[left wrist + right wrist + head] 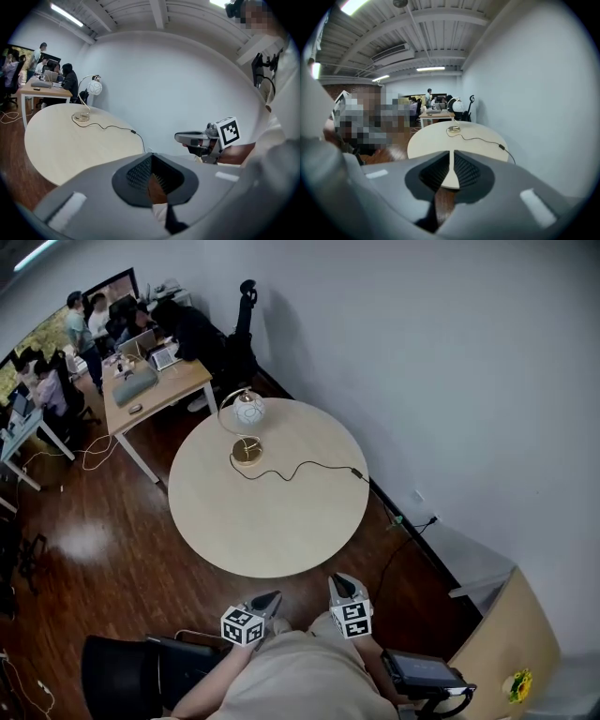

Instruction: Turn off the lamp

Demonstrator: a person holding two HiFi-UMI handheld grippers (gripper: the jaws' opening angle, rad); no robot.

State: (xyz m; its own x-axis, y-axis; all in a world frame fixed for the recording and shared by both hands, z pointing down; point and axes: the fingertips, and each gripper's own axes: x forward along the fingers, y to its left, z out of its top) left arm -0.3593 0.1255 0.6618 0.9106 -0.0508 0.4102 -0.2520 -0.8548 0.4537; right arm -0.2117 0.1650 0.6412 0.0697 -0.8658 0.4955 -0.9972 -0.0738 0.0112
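The lamp stands at the far side of the round pale table [272, 540]: a white globe shade [248, 409] on a curved brass stem above a round brass base [247, 451]. Its black cord runs right to an inline switch [356, 472] near the table's edge. Both grippers hang off the table's near edge, well short of the lamp. My left gripper [270, 598] [151, 158] has its tips together and holds nothing. My right gripper [339, 581] [451, 152] shows only a thin slit between its tips, with nothing in it. The right gripper view has the lamp base [453, 128] and switch [501, 146] far ahead.
A white wall runs close along the table's right side. A desk [155, 381] with laptops and several seated people is at the back left. A black chair [122, 671] stands by my left, and a wooden cabinet [497, 634] by my right.
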